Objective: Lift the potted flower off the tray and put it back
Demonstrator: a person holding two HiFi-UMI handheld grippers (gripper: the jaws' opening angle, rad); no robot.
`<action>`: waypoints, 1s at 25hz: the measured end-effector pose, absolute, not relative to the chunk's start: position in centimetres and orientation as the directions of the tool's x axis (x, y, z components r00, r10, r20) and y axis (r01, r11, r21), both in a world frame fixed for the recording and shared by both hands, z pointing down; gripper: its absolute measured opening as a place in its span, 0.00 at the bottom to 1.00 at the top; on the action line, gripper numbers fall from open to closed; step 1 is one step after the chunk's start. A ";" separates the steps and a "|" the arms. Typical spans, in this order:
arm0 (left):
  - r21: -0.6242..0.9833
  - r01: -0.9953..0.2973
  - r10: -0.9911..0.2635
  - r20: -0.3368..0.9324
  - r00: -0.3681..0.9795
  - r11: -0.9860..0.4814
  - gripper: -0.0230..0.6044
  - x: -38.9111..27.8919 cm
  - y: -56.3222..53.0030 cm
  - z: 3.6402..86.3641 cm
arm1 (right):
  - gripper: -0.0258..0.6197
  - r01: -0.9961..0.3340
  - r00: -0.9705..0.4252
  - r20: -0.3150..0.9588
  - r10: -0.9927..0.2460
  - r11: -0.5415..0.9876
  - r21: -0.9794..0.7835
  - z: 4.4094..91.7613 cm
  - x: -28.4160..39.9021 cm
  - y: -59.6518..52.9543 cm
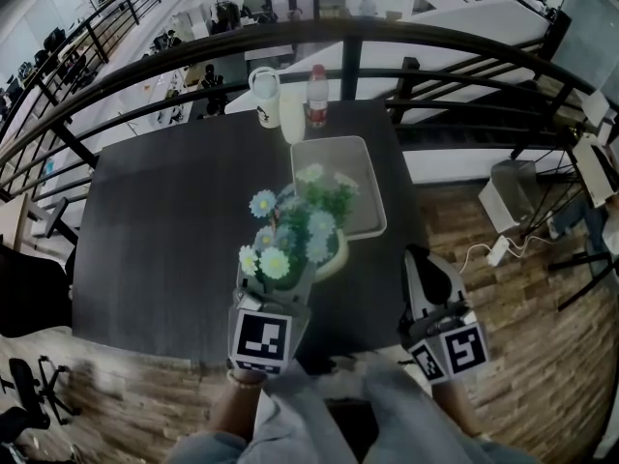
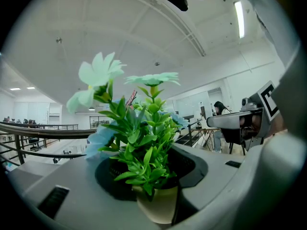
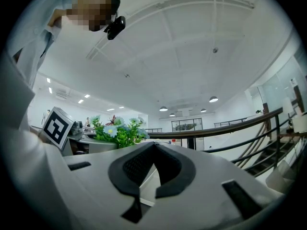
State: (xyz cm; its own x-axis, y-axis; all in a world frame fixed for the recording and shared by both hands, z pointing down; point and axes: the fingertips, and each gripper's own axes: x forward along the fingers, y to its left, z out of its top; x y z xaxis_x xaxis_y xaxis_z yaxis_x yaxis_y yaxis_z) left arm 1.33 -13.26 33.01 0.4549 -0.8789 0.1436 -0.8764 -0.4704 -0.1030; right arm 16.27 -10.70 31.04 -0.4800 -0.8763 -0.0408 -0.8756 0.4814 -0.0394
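**Potted flower held by the left gripper at the tray's near corner**

Potted flower (image 1: 295,235), pale blue and cream blooms in a cream pot, is clamped at the pot by the left gripper (image 1: 287,280). It sits at the near-left corner of the pale rectangular tray (image 1: 366,177); clearance above the rim is unclear. The right gripper (image 1: 420,257) is idle to the right, jaws closed on nothing.

Risks:
- The smooth round pot could slip or twist in the pads.
- The tall foliage could tip it.
- The base could catch the rim and shove the light tray.

Dark matte table (image 1: 164,220), drink bottles (image 1: 317,95) at its far edge. Black railing (image 1: 348,37) beyond, with open office below.
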 end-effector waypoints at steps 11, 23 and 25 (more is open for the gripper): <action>-0.101 -0.878 -0.879 0.147 0.453 -0.469 0.32 1.1 -13.4 33.3 | 0.04 -0.874 -0.483 -0.019 -0.875 0.483 -0.043 31.6 16.1 -10.7; -0.099 -0.874 -0.874 0.165 0.457 -0.475 0.32 1.2 -15.3 34.4 | 0.04 -0.880 -0.471 0.022 -0.882 0.469 -0.077 32.8 16.2 -11.2; -0.104 -0.872 -0.873 0.156 0.461 -0.479 0.32 1.1 -15.8 34.7 | 0.04 -0.882 -0.468 0.032 -0.883 0.464 -0.081 33.0 16.1 -11.4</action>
State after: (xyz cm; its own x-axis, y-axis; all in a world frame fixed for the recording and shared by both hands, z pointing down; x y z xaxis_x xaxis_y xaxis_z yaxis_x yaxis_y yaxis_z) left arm 1.10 -15.83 34.68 0.4611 -0.8734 0.1565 -0.8718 -0.4788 -0.1037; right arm 16.15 -11.39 33.00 -0.4678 -0.8833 0.0316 -0.8820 0.4642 -0.0809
